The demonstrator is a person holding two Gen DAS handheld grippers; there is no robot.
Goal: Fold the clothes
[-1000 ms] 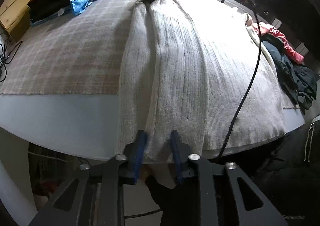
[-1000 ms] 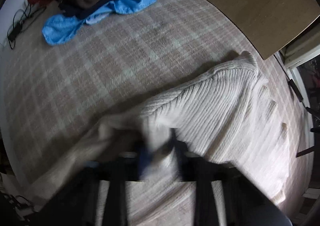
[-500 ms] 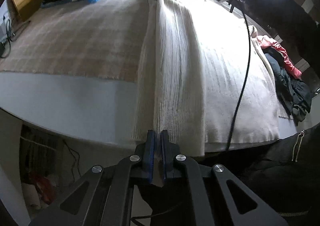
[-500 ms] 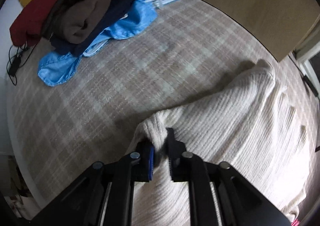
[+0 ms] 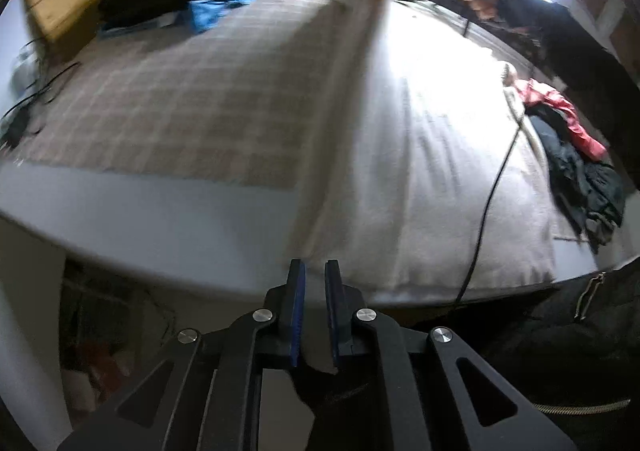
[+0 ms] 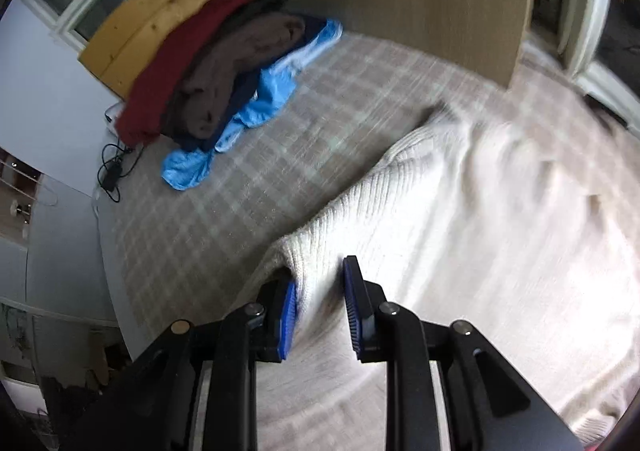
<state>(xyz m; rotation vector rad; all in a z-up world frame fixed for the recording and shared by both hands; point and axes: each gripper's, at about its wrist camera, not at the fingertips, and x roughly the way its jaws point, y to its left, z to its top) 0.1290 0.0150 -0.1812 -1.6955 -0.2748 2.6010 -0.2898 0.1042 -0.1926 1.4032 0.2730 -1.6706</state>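
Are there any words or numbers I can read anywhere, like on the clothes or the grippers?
None: no word, label, brand, number or sign can be read in either view.
White sweater: plain ribbed knit, no label showing.
Pile of clothes: no print visible, and blurred.
Checked cloth: only a pattern.
Left gripper and right gripper: no markings showing.

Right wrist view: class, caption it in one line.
Right gripper jaws opening around a fold of the cream sweater on the plaid bedspread.
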